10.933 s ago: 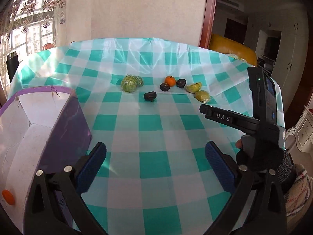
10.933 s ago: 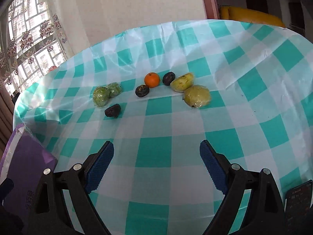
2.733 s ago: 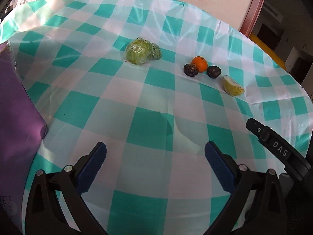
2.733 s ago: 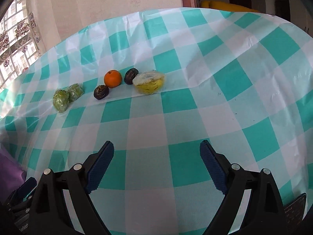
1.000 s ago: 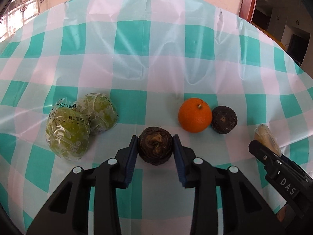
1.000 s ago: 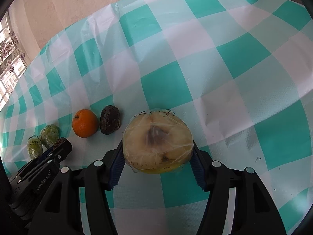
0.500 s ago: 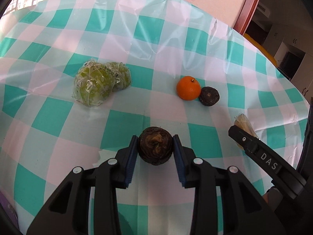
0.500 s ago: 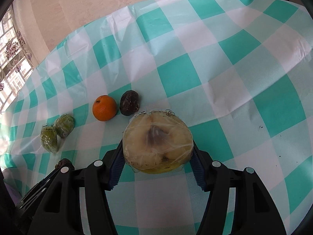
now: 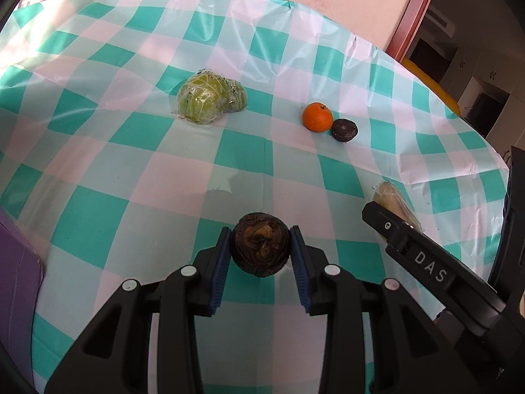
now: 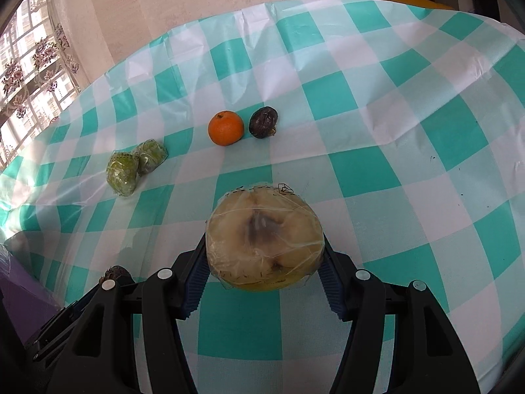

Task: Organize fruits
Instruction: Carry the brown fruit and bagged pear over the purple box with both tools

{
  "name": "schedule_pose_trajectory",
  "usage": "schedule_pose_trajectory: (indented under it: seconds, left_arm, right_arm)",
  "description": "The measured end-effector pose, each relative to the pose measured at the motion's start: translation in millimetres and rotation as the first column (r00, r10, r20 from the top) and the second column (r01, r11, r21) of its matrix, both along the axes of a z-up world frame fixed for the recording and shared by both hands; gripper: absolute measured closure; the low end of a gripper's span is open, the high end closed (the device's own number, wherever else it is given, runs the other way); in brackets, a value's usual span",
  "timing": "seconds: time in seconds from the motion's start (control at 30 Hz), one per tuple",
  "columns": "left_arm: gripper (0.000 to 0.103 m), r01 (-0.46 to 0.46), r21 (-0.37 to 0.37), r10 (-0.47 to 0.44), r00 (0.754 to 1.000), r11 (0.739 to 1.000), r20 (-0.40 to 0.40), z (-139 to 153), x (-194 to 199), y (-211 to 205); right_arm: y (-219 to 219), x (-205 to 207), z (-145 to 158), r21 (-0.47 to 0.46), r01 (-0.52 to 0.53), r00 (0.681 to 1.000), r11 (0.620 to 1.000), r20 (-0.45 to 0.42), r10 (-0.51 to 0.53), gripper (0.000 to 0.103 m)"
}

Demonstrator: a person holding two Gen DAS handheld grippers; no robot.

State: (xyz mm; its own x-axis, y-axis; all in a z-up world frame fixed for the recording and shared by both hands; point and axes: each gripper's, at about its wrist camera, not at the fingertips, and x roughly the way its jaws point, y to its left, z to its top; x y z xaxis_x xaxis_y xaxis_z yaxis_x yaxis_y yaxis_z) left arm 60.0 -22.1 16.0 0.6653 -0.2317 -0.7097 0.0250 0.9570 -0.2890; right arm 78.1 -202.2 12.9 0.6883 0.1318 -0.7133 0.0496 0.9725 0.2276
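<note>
My left gripper [image 9: 261, 251] is shut on a dark brown round fruit [image 9: 261, 249] and holds it above the checked tablecloth [image 9: 164, 197]. My right gripper [image 10: 264, 264] is shut on a plastic-wrapped yellow fruit [image 10: 264, 239], also lifted; that fruit shows in the left wrist view [image 9: 393, 202] behind the right gripper's body. On the cloth lie an orange [image 9: 317, 117] [image 10: 226, 128], a dark fruit [image 9: 344, 130] [image 10: 263, 121] beside it, and two wrapped green fruits [image 9: 206, 100] [image 10: 133, 165] to the left.
A purple box [image 9: 16, 279] stands at the near left table edge and shows in the right wrist view [image 10: 19, 302]. A wall runs behind the table, a window to the left, a doorway and yellow sofa [image 9: 430, 82] to the right.
Both grippers have pulled back and up from the fruit row, each carrying its fruit. The fruits on the cloth look farther away now.
</note>
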Motion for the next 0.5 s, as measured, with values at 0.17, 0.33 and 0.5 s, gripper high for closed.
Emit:
schedule_pose_trajectory:
  seconds: [0.17, 0.33, 0.5]
  left_arm:
    - [0.067, -0.001, -0.006, 0.001, 1.000, 1.000, -0.004, -0.9, -21.6, 6.7]
    - [0.067, -0.001, 0.001, 0.001, 1.000, 1.000, -0.007, -2.3, -46.5, 11.9]
    - [0.067, -0.007, 0.003, 0.007, 1.000, 1.000, 0.009, -1.8, -77.5, 18.0]
  right_arm:
    - [6.5, -19.5, -1.6, 0.022, -0.046, 0.999, 0.999, -0.013, 0.047, 0.044]
    - [10.0, -40.9, -1.5, 0.022, -0.088, 0.996, 0.996, -0.015, 0.088, 0.044]
    - [18.6, -63.5, 0.1, -0.035, -0.148, 0.989, 0.988, -0.005, 0.148, 0.044]
